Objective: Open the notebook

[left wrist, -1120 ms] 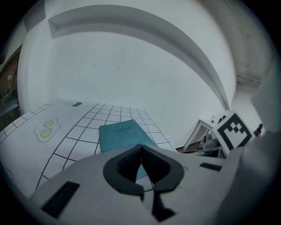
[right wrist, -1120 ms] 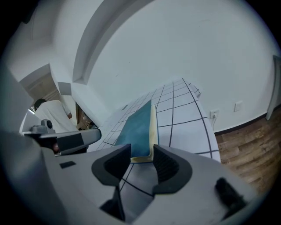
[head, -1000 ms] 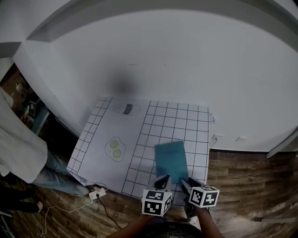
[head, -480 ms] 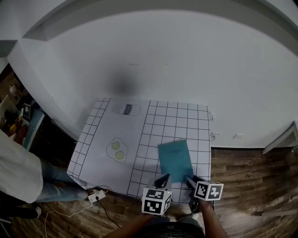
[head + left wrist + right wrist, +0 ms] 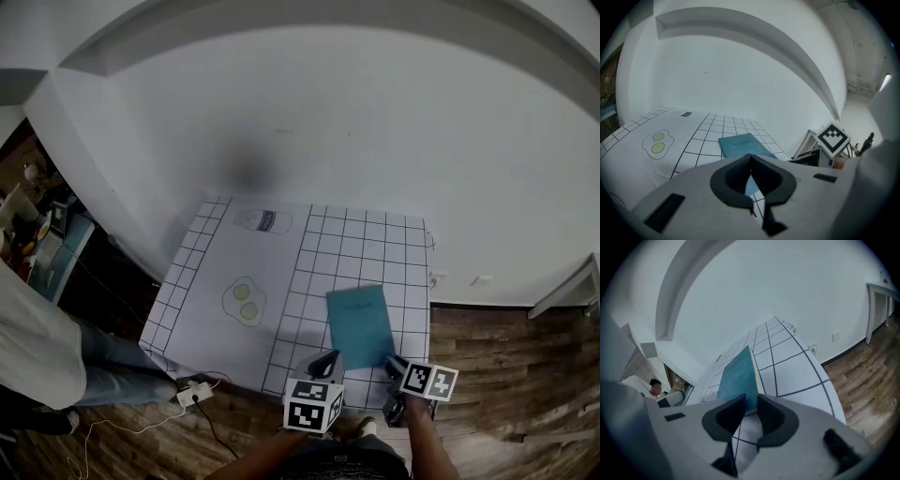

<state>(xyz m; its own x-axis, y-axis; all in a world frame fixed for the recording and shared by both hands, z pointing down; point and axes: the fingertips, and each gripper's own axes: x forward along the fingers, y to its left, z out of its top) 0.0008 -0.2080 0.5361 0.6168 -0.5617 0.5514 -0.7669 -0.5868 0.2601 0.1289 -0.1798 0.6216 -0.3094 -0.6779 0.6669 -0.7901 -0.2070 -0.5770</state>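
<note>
A closed teal notebook [image 5: 360, 326] lies flat on the white gridded table sheet [image 5: 225, 272], near its front right corner. My right gripper [image 5: 392, 363] is at the notebook's near right corner. In the right gripper view, the notebook [image 5: 738, 376] runs up from the jaws, with its cream page edge showing. The right gripper [image 5: 751, 405] is closing with that corner in the gap, and the pads do not press it. My left gripper [image 5: 326, 361] hovers just before the notebook's near left corner. In its own view the left gripper [image 5: 750, 158] is shut and empty, with the notebook [image 5: 739, 143] ahead.
Printed on the sheet are a fried-egg drawing [image 5: 244, 302] and a bottle label [image 5: 264, 220]. A power strip [image 5: 194, 394] with a cable lies on the wooden floor [image 5: 506, 375] below the table's front edge. A person [image 5: 33, 328] stands at the left. A white wall rises behind the table.
My right gripper's marker cube has tilted as the wrist rolled, staying at the notebook's near right corner. The left gripper has shifted slightly. The notebook has not moved on the sheet.
</note>
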